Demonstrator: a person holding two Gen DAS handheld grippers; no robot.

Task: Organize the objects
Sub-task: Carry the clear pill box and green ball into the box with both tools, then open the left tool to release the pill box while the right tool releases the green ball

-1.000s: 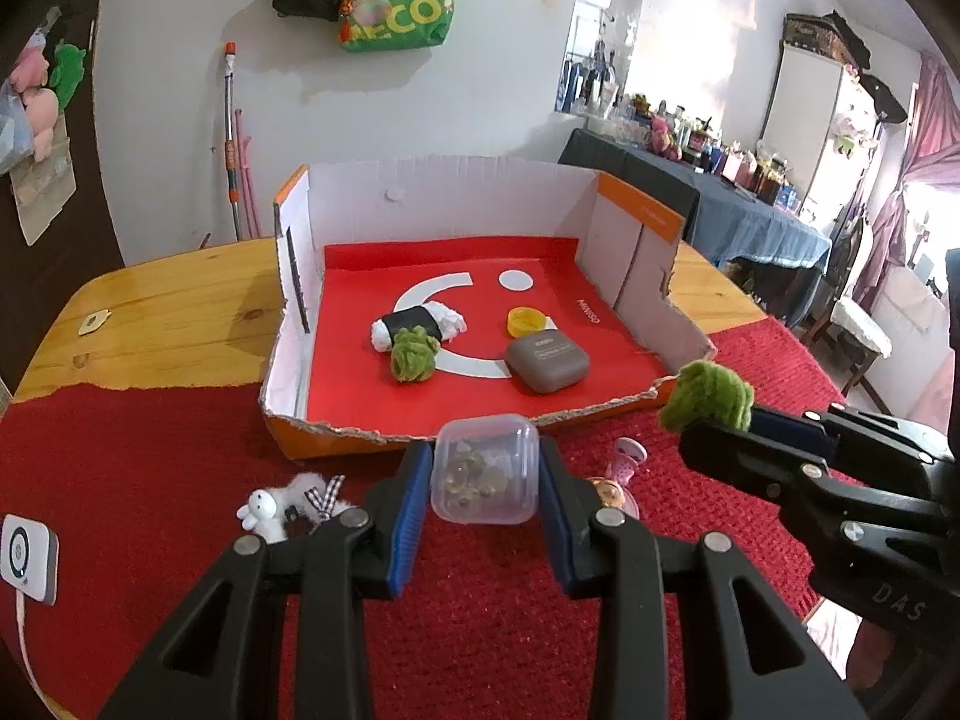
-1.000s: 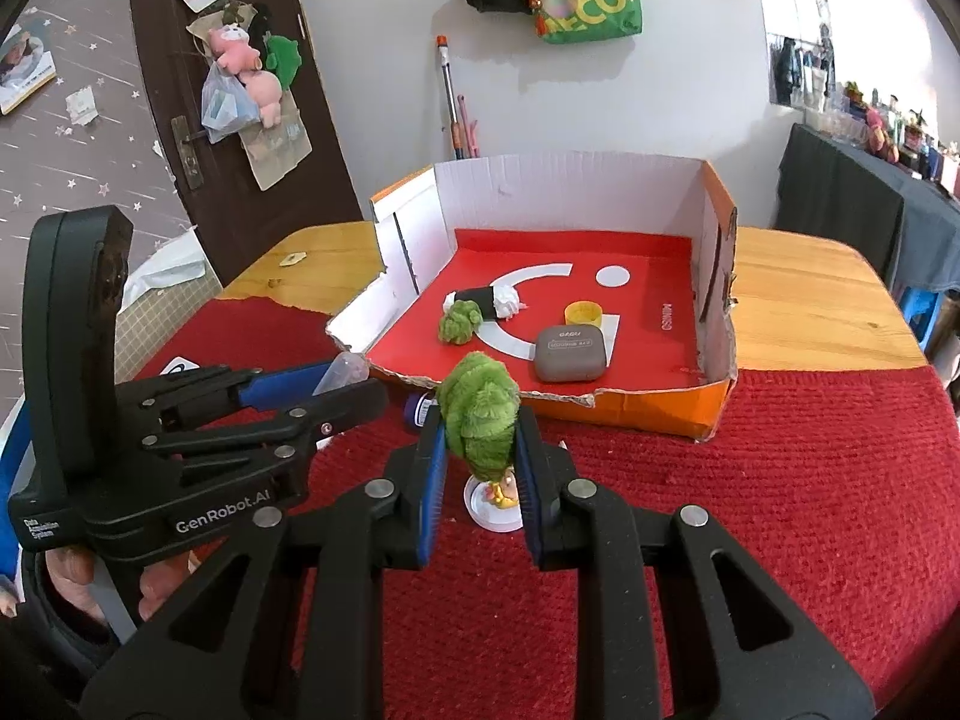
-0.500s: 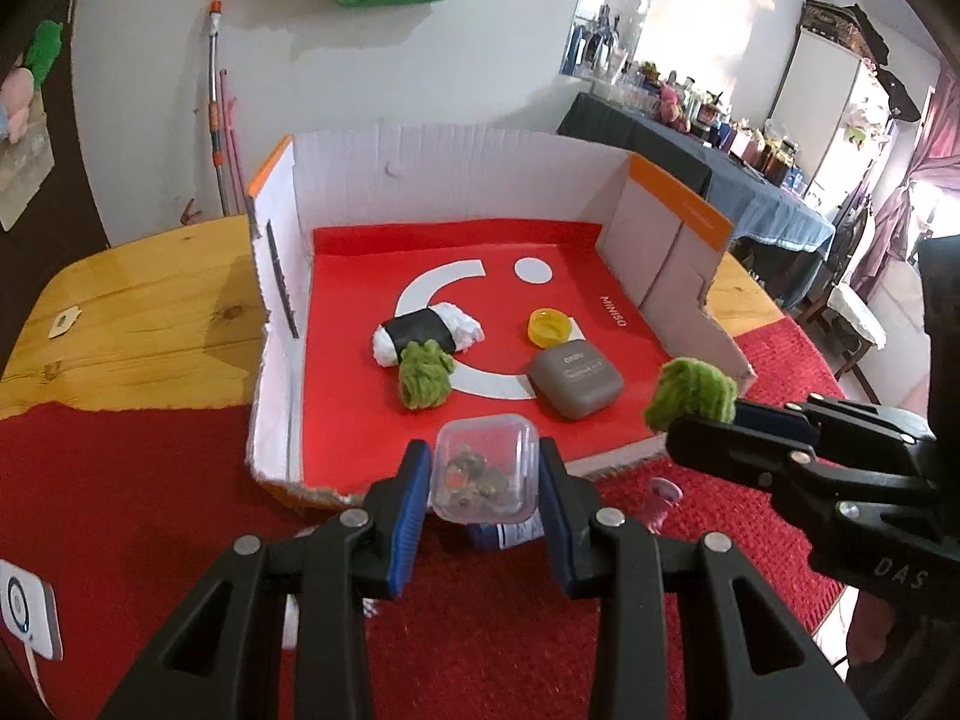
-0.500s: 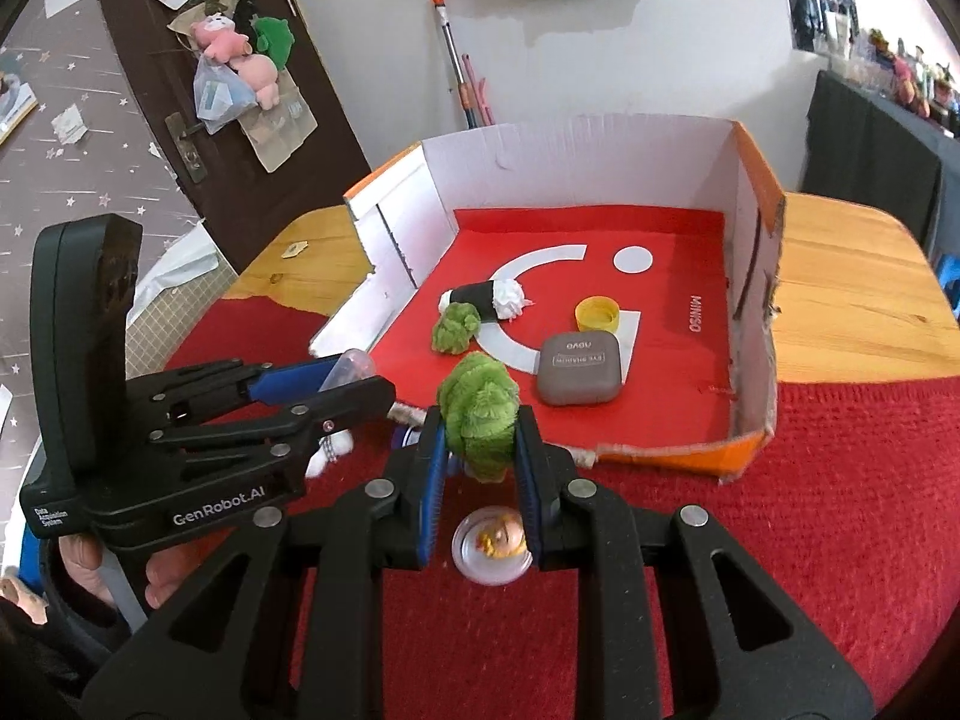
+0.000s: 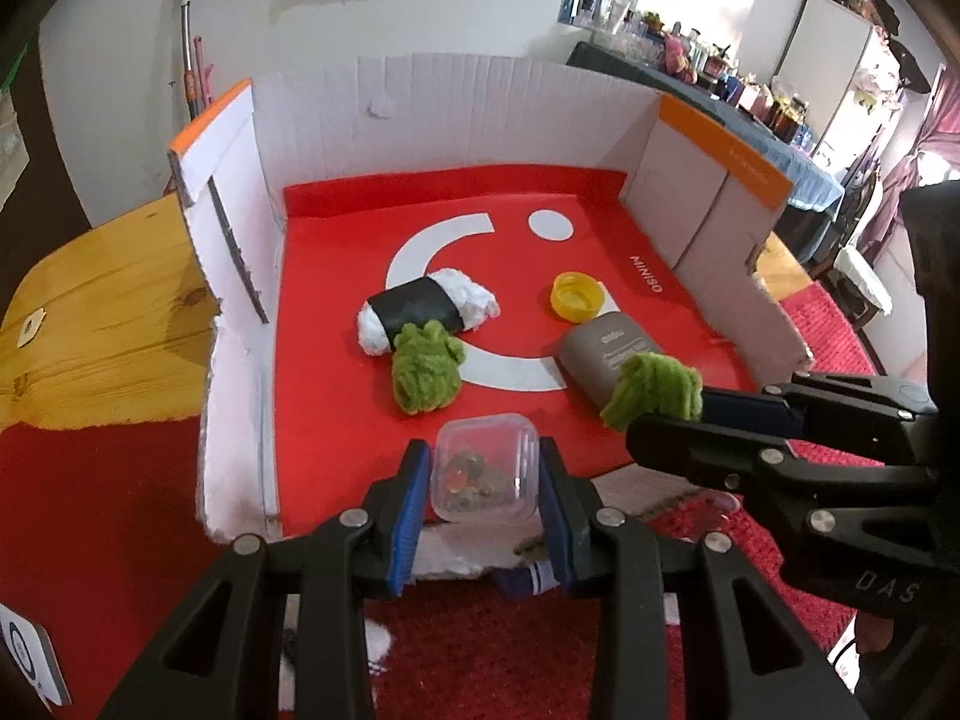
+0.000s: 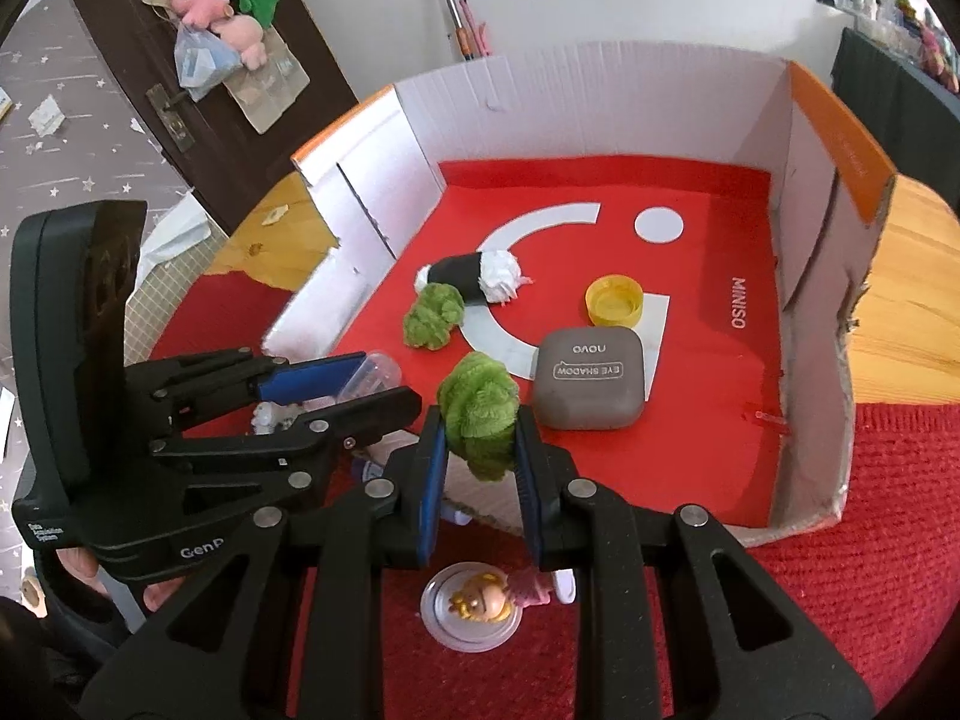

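Observation:
My left gripper [image 5: 485,468] is shut on a small clear plastic box [image 5: 485,465] with bits inside, held over the near edge of the open cardboard box [image 5: 456,102]. My right gripper [image 6: 479,429] is shut on a green fuzzy plush [image 6: 478,405], hovering over the box's near edge beside a grey eye-shadow case [image 6: 591,378]. On the red floor of the box lie a sushi-roll toy [image 5: 429,309], a second green plush [image 5: 426,369] and a yellow cap [image 5: 576,297]. From the left wrist view, the right gripper [image 5: 660,402] sits at right with its plush [image 5: 654,387].
A small doll figure on a clear round base [image 6: 477,603] stands on the red tablecloth [image 6: 870,570] under my right gripper. A white device [image 5: 27,654] lies at the table's left edge. Bare wooden tabletop [image 5: 102,324] flanks the box. A dark door hung with plush toys [image 6: 222,18] is at back left.
Both grippers have moved forward and down toward the cardboard box, each keeping its hold. The box now fills more of both views, and the doll figure has slid under my right gripper.

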